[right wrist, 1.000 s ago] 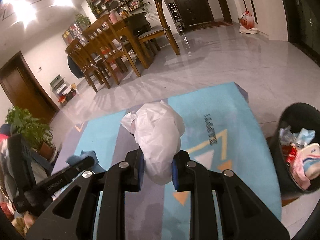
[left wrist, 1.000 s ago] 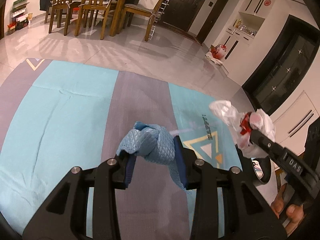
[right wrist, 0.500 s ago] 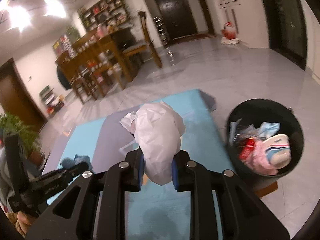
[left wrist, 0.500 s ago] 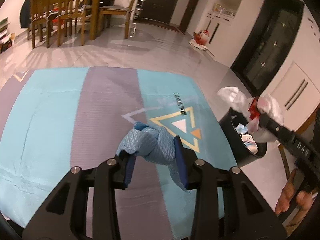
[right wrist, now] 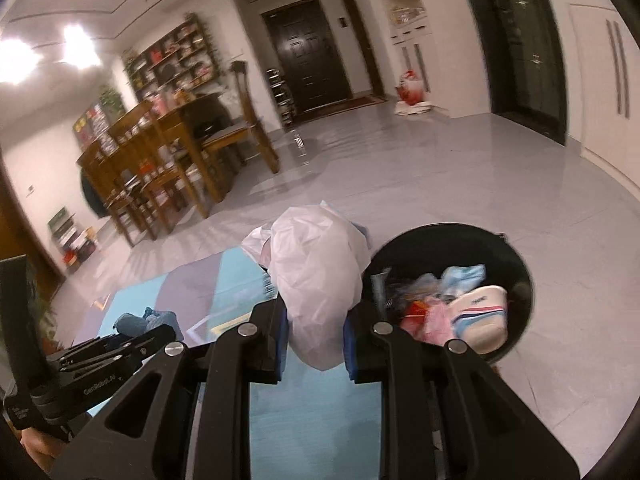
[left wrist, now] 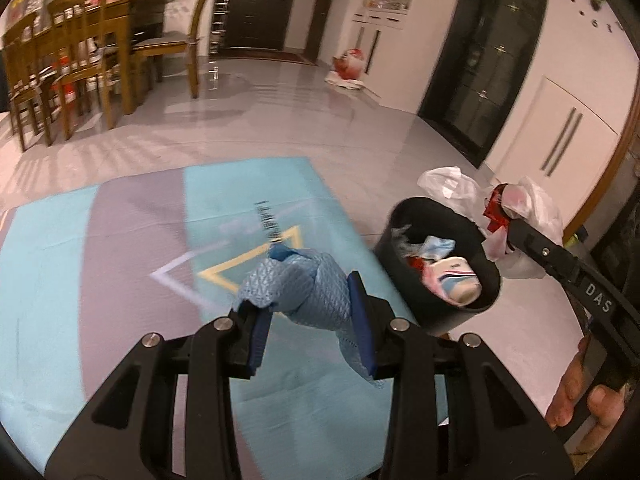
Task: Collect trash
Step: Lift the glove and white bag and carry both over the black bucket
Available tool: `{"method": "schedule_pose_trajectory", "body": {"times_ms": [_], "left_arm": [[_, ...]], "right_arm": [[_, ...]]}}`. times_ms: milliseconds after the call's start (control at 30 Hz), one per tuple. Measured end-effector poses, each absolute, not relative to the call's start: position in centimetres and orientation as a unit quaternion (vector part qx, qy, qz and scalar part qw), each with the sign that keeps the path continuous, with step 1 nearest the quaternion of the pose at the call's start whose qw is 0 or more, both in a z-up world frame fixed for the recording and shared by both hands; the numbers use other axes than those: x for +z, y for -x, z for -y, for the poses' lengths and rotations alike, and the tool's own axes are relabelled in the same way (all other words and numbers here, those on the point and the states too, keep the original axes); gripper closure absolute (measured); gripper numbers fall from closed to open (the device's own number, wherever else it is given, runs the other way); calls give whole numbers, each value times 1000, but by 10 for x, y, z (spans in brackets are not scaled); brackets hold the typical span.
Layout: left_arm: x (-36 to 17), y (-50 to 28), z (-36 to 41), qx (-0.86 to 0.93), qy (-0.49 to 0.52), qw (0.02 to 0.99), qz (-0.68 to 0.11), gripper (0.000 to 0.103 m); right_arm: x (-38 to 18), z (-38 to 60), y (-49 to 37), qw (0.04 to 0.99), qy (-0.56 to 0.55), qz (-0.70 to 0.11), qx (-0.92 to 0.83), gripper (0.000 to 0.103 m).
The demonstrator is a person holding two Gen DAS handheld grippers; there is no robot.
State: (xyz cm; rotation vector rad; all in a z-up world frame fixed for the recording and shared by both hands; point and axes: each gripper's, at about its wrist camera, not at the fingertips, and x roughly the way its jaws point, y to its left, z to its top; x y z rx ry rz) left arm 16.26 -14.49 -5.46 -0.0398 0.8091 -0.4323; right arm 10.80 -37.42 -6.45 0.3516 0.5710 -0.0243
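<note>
Left wrist: blue cloth [left wrist: 304,292] apparently pinched between the jaws.

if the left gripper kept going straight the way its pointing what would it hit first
Probably the blue and grey floor mat: the left gripper, shut on a crumpled blue cloth, points down at it. The round black trash bin sits right of that line, though depth is uncertain.

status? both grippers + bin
Left gripper shut on blue cloth. Right gripper shut on white plastic bag, beside black bin. Bin part full, opening unobstructed.
</note>
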Motion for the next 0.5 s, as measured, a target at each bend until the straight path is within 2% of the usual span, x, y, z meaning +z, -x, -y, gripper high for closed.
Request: {"method": "schedule_pose_trajectory", "body": {"times_ms": [300,500], "left_arm": [[-43,-174,215,-273,5,886,-374,65],[-52,-186,260,-295,-15,876,-381,65]], "right_arm": [[-81,454,-99,920,-272,-273,-73,80],[-90,467,-104,912,-281,-286,-89,80]]}}
